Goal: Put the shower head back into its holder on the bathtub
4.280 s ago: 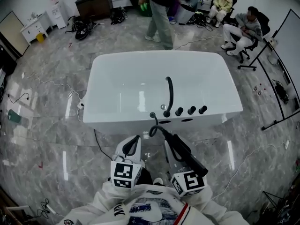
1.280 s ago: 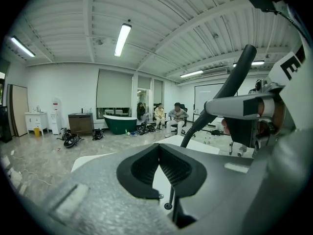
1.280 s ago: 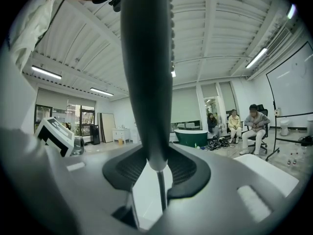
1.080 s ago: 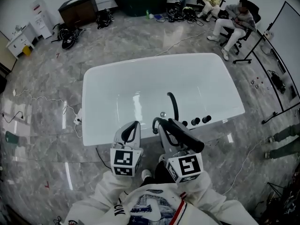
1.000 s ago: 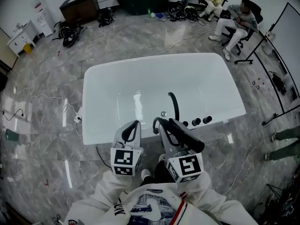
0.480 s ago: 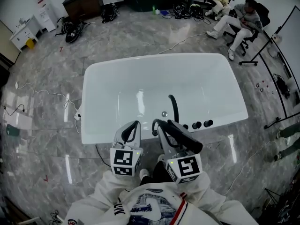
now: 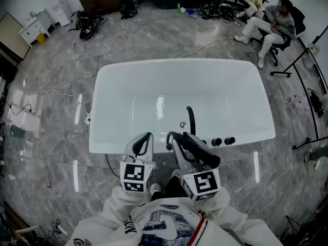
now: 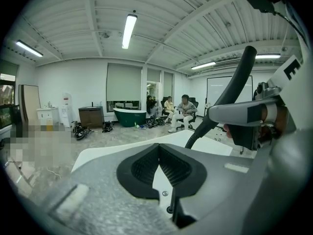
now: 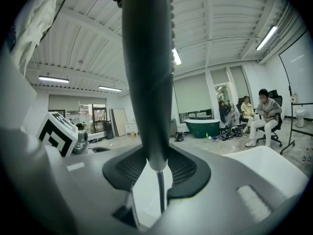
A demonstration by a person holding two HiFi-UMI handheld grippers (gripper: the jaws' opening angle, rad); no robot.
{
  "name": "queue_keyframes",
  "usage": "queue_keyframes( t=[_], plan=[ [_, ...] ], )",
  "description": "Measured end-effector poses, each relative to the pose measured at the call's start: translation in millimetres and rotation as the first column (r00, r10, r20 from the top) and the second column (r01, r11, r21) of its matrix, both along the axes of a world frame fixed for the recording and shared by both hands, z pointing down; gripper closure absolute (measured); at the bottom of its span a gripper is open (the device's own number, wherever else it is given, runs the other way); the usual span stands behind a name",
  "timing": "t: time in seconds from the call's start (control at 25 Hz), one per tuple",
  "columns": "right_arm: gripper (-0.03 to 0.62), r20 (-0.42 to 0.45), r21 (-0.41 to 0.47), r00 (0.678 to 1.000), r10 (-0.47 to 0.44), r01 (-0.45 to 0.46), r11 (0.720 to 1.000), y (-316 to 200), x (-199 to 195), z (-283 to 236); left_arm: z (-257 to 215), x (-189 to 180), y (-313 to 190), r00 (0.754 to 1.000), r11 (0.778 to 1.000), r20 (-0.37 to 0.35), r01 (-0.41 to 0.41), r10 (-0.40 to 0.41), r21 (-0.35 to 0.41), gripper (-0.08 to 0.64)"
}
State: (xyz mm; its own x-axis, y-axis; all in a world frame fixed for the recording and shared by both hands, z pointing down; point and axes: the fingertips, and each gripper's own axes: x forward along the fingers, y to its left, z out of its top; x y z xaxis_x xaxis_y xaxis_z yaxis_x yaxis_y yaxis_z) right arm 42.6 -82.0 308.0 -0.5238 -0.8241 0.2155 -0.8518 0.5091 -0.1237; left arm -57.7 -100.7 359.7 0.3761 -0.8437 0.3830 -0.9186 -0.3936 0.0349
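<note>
Bathtub [image 7: 110, 101] — shower head [image 7: 201, 152] clamped in right hand-held gripper [image 9: 157, 166] at rim.

The white rounded bathtub [image 7: 98, 137] is smooth and glossy, throwing bright reflections; the grey marbled stone floor [image 7: 46, 137] is polished and shiny; the dark slender shower head [image 9: 146, 82] looks matt; the left claw [image 8: 159, 160] is grainy grey plastic with ribbed black pads [image 8: 144, 168].

Between the right gripper's [image 7: 179, 143] fingers sat the shower head [image 7: 202, 154]; left gripper [image 7: 143, 141] lay just left. Bathtub [image 7: 128, 86] stood beyond both fingertips, spout [image 7: 191, 118] and knobs [image 7: 217, 142] ahead of the right fingers.
</note>
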Motion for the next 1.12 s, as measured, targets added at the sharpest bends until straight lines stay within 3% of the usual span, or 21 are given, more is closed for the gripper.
queue_keyframes(
  t=[0.56, 1.12],
  plan=[
    [0.454, 0.003, -0.028, 0.996, -0.089, 0.089, 0.996, -17.2, 3.4, 20.1, 9.6, 7.4, -12.9, 0.997, 0.997, 0.014, 0.076, -0.076, -0.016, 0.56],
    [0.454, -0.046, -0.116, 0.999, -0.028, 0.023, 0.993, -14.2, -9.8, 59.0, 41.7, -0.6, -17.7, 1.0, 0.998, -0.013, -0.001, 0.0, -0.069, 0.56]
  ],
)
